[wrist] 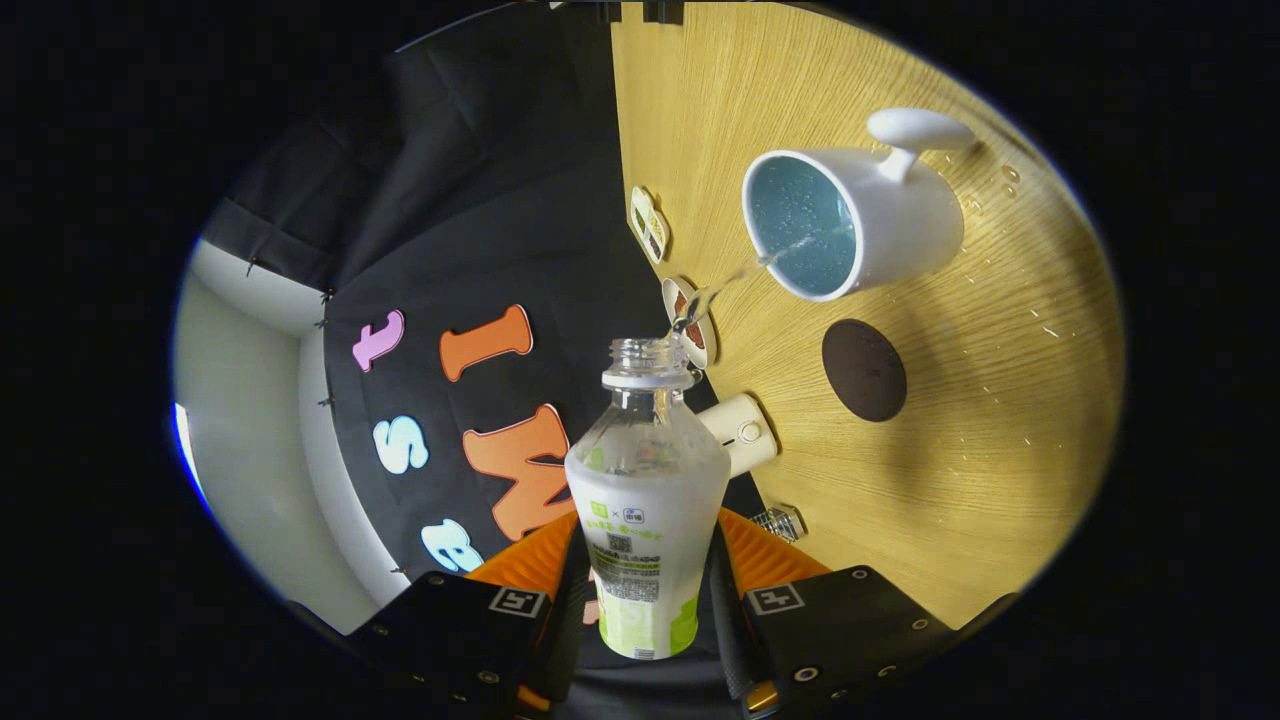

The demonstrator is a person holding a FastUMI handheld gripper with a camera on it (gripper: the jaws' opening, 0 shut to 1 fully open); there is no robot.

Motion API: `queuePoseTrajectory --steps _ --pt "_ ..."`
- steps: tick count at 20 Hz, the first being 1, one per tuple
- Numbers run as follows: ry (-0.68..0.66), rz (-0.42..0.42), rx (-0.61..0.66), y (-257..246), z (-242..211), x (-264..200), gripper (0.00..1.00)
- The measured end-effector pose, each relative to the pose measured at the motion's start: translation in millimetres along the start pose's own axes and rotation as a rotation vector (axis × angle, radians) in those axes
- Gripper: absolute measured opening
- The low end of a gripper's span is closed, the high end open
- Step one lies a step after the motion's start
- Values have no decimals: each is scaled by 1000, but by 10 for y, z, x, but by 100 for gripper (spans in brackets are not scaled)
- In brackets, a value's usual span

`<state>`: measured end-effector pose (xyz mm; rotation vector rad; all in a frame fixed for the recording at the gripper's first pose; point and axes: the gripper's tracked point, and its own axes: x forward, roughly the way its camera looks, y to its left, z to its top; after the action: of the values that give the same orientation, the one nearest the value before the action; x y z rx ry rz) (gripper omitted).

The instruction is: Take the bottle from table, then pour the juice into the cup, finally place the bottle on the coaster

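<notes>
Wood-grain tabletop [1000, 420], pale yellow, with black booth cloth along its far edge; view rolled sideways. Scattered droplets glint on the wood near the mug.

Plastic bottle [648, 500]: clear, ribbed neck, cap off, white-and-green label wrap around the body. Tipped toward the mug; a thin clear stream [730, 282] leaves its mouth and arcs into the cup. Liquid level inside the bottle hard to judge behind the label.

White ceramic mug [850, 222]: stands on the tabletop beyond the bottle mouth, blue-glazed interior wet and speckled, handle on the side away from the bottle. How full it is cannot be made out.

Round dark-brown coaster [864, 370]: flat, matte, bare, near the mug, on the side toward the gripper.

Gripper [648, 590]: both fingers press the bottle's lower body, one each side, pinching it.

Along the table's far edge: two small tile-like items [650, 224], a cream cylindrical object [742, 432], a small shiny object [780, 522]; none identifiable.
</notes>
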<state>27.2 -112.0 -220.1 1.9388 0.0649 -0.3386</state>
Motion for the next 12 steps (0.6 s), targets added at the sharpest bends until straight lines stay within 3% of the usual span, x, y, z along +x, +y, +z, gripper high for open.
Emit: queuePoseTrajectory --steps 12 --pt "2 -4 56 38 -30 -12 58"
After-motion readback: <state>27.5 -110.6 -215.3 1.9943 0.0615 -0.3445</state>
